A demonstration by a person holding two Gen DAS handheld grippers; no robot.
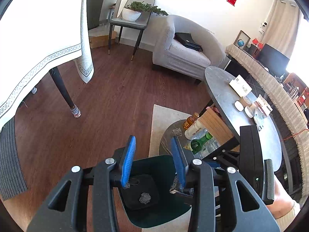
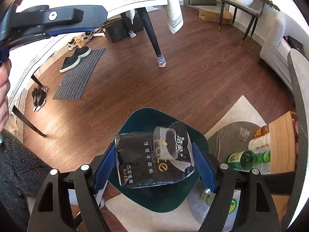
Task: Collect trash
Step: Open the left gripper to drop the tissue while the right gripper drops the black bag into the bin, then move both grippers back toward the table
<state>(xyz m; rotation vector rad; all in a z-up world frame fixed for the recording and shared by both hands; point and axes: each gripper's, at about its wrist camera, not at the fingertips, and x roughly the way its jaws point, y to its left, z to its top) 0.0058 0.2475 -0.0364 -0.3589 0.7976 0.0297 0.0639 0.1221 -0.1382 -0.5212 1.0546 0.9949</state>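
- Trash bin (image 2: 160, 197): dark green, standing on the wooden floor at the edge of a pale rug (image 2: 241, 112), directly below both grippers
- Tissue pack (image 2: 152, 160): black plastic wrapper with white and gold print, seen only in the right wrist view; it sits between the blue pads of the right gripper (image 2: 154, 164), above the bin opening
- Right gripper fingers (image 2: 204, 166): spread about as wide as the pack; the left edge of the wrapper lies against the left pad, while contact at the right pad cannot be confirmed, so the grip cannot be told
- Left gripper (image 1: 154, 162): fingers spread wide with nothing between them, held over the bin (image 1: 164, 218)
- Left wrist view only: the bin interior, with a grey crumpled wad (image 1: 144, 198) lying on the dark bottom
- Left wrist view only: the top of the grey oval table (image 1: 218, 85), carrying a white card (image 1: 240, 86) and small white containers
- Both views: a green glass bottle (image 2: 247, 158) and a white bottle (image 2: 260, 142) on a low round stone slab (image 2: 224, 141) beside the bin
- Right wrist view only: shoes (image 2: 74, 59) on a striped mat (image 2: 81, 73)
- Hidden: the pack covers most of the bin interior in the right wrist view
- Cut off: the left gripper body appears at the upper left edge of the right wrist view
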